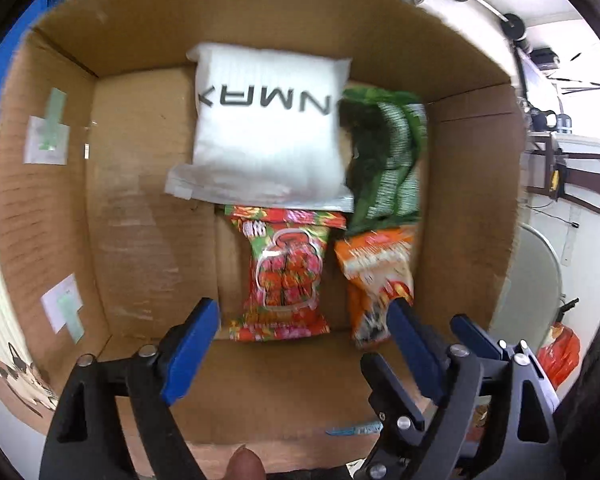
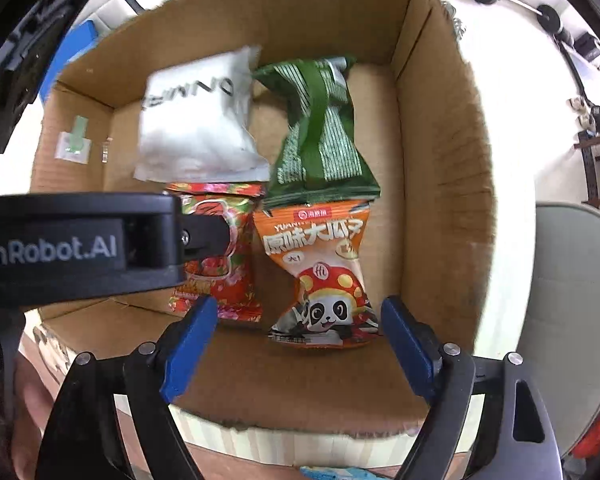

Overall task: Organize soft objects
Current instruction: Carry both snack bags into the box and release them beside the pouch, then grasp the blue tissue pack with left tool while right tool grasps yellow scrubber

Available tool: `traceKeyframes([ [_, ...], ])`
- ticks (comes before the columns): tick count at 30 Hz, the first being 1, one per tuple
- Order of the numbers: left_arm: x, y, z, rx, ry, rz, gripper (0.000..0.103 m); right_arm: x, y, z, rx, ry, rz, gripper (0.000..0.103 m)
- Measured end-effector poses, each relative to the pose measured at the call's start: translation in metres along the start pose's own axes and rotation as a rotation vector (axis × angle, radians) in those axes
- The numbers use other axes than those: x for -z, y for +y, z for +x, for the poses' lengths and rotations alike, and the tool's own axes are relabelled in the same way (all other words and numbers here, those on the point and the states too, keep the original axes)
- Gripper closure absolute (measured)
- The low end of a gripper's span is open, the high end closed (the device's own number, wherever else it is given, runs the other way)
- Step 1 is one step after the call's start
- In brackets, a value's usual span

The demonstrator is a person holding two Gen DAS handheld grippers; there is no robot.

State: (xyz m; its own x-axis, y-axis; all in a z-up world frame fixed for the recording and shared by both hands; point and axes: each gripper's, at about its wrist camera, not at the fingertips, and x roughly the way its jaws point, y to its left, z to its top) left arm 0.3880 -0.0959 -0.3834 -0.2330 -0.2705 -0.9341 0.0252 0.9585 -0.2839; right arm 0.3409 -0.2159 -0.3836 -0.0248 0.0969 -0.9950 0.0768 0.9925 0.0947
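An open cardboard box (image 1: 148, 240) (image 2: 440, 184) holds soft packs. A white pouch (image 1: 266, 132) (image 2: 198, 120) lies at the back left. A green snack bag (image 1: 388, 160) (image 2: 322, 136) lies beside it on the right. A red flowered bag (image 1: 286, 276) (image 2: 224, 280) lies in front of the white pouch. An orange panda bag (image 1: 374, 276) (image 2: 324, 268) lies in front of the green one. My left gripper (image 1: 300, 332) is open and empty above the box's near wall. My right gripper (image 2: 298, 336) is open and empty over the orange bag's near end. The left gripper's body (image 2: 80, 244) covers part of the red bag.
The box's left floor half is bare cardboard, with labels on its left wall (image 1: 46, 140). A grey chair (image 2: 572, 288) stands right of the box. A red-orange bag (image 1: 560, 356) lies on the floor at the right. A barbell (image 1: 484, 0) lies beyond the box.
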Motion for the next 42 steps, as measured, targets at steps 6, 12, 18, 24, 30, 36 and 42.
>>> traceKeyframes([
  [6,0.045,0.000,-0.059,-0.123,-0.189,0.069,0.006,0.017,-0.002,-0.038,0.015,-0.056,-0.007,0.000],
  [12,0.075,0.000,-0.109,-0.190,-0.346,0.077,0.006,0.040,0.005,-0.080,0.024,-0.141,-0.021,0.000],
  [18,0.101,-0.001,-0.143,-0.218,-0.465,0.071,0.006,0.061,0.012,-0.120,-0.026,-0.228,-0.016,0.000],
  [24,0.148,0.023,-0.146,-0.316,-0.579,0.103,0.006,0.092,0.019,-0.138,-0.146,-0.306,-0.063,0.000],
  [30,0.188,0.091,-0.087,-0.403,-0.494,0.037,0.006,0.135,0.012,-0.082,-0.097,-0.245,-0.152,0.000],
  [36,0.185,0.149,-0.010,-0.420,-0.330,-0.007,0.006,0.130,0.010,-0.004,-0.062,-0.128,-0.162,0.000],
  [42,0.169,0.161,0.029,-0.478,-0.266,0.065,0.006,0.116,0.030,0.035,0.074,-0.114,-0.277,0.002],
])
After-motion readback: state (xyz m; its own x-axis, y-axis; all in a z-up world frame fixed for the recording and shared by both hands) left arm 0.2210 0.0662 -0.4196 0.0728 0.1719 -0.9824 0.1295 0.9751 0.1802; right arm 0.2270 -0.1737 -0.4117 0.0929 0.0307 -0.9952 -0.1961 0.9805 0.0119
